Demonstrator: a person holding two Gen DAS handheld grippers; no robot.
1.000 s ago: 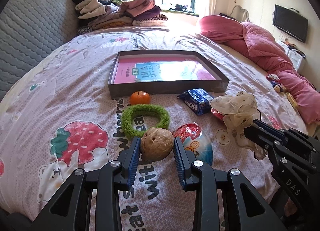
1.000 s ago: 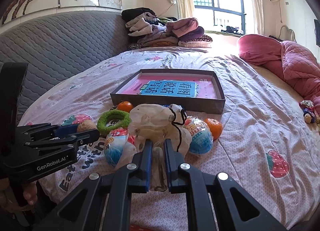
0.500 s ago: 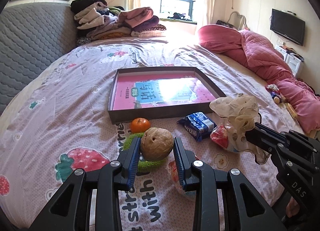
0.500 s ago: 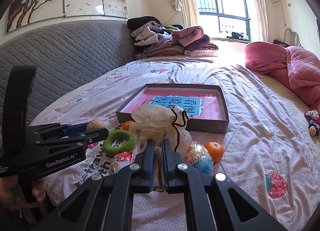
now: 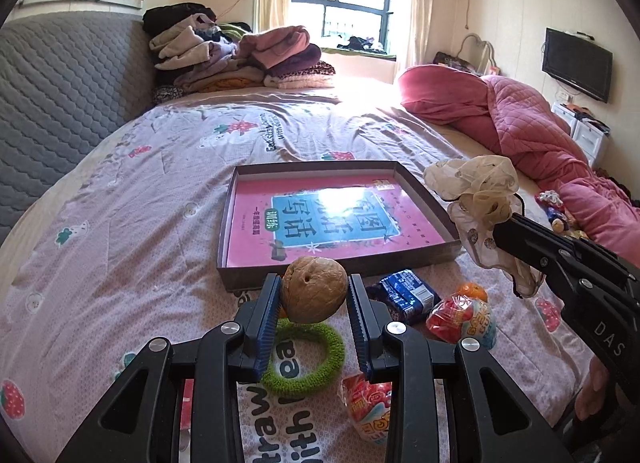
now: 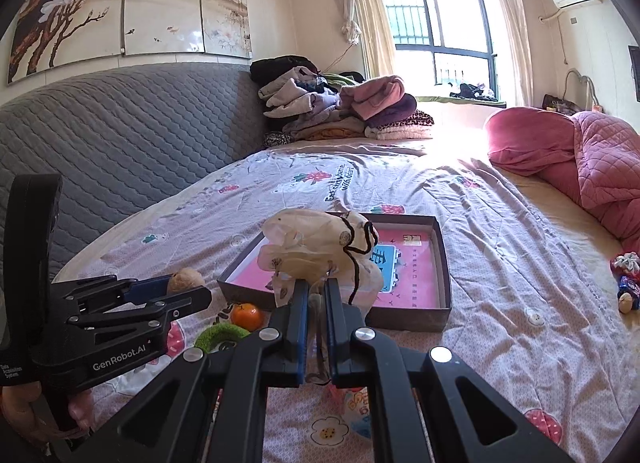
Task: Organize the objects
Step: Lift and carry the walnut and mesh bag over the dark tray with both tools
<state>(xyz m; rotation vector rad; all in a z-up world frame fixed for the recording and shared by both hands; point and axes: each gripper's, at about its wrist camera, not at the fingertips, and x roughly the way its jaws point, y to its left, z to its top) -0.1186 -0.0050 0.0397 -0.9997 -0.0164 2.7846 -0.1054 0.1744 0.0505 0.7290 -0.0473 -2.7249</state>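
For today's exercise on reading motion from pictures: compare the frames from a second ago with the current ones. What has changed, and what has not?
Both grippers have lifted and advanced toward the box. The left gripper keeps the walnut clamped, now raised off the bedsheet; the right gripper still pinches the gauze pouch, carried up over the box's near edge. Nothing was released. The green ring, oranges and snack packets lie where they were.

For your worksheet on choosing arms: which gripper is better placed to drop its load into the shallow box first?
Probably the right gripper: its sheer beige pouch seems above the shallow dark box; the left gripper's brown walnut looks short of it.
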